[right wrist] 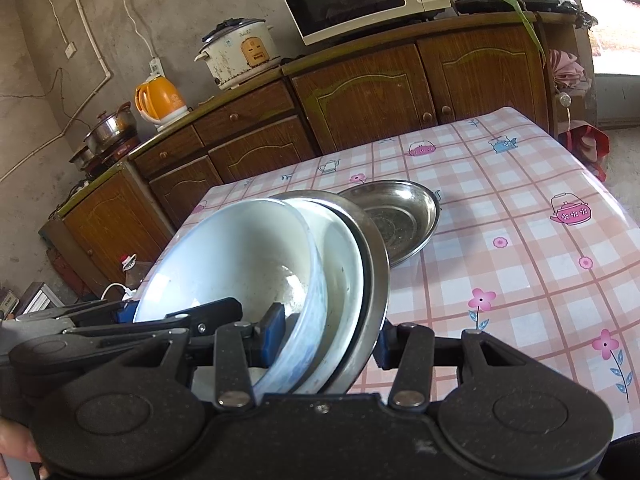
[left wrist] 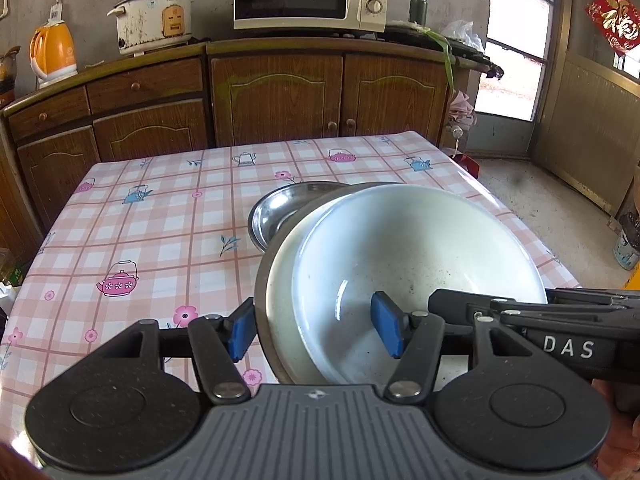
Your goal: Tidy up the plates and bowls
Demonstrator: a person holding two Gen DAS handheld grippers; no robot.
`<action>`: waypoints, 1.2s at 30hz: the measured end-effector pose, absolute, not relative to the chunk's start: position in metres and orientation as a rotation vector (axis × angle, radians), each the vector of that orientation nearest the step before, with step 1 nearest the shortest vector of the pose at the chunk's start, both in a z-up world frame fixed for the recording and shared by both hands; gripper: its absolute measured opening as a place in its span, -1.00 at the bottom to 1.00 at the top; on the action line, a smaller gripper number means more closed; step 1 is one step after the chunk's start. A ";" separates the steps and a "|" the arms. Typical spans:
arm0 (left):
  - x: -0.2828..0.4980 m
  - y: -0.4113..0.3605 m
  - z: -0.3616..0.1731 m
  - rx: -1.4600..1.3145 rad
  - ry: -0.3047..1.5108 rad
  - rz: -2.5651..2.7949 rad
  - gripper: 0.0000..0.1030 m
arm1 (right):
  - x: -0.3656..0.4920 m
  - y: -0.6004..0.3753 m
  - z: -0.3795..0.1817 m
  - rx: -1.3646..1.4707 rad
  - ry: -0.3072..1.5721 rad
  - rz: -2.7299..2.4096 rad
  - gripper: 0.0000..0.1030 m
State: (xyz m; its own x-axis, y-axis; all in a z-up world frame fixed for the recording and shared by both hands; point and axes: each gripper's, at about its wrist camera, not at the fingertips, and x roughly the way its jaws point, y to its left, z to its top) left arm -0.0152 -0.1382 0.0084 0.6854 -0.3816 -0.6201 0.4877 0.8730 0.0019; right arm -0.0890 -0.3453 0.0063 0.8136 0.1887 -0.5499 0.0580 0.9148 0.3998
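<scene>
On the left half of the checked tablecloth (left wrist: 132, 232) nothing stands; the cloth runs bare out to the far wooden cabinets (left wrist: 280, 96). Moving right, the left gripper (left wrist: 316, 328) straddles the near-left rim of a nested stack, one blue pad outside the metal wall, the other inside the white bowl (left wrist: 408, 256). The pads look pressed against the layered rims, so I judge it clamped on them. The stack is a white bowl in a second white dish inside a steel basin (right wrist: 378, 280), tilted up toward the cameras (probably carried as one load to save trips). Just behind it, at mid-table, lies a steel plate (right wrist: 394, 220), partly overlapped by the stack. Further right, the right gripper (right wrist: 326, 344) bites the opposite rim the same way, apparently closed on it. Two opposed grips keep the heavy stack from pivoting.
</scene>
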 end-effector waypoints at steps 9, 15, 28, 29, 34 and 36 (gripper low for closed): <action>-0.018 -0.136 0.014 0.168 0.629 -0.489 0.17 | -0.090 -0.345 0.014 0.411 0.599 0.073 0.05; -0.019 -0.136 0.019 0.168 0.614 -0.488 0.17 | -0.090 -0.345 0.019 0.408 0.585 0.075 0.05; -0.020 -0.134 0.023 0.169 0.597 -0.490 0.17 | -0.091 -0.345 0.023 0.406 0.570 0.078 0.05; -0.020 -0.134 0.023 0.170 0.595 -0.490 0.17 | -0.091 -0.345 0.024 0.406 0.569 0.078 0.05; -0.020 -0.134 0.024 0.170 0.592 -0.491 0.17 | -0.091 -0.345 0.024 0.404 0.567 0.078 0.05; -0.021 -0.134 0.025 0.171 0.589 -0.491 0.17 | -0.091 -0.346 0.025 0.404 0.564 0.079 0.05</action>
State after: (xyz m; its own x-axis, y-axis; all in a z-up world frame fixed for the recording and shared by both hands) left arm -0.0211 -0.1343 0.0253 0.7208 -0.3942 -0.5701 0.4896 0.8718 0.0162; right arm -0.0908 -0.3463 0.0252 0.8442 0.1819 -0.5042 0.0370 0.9186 0.3934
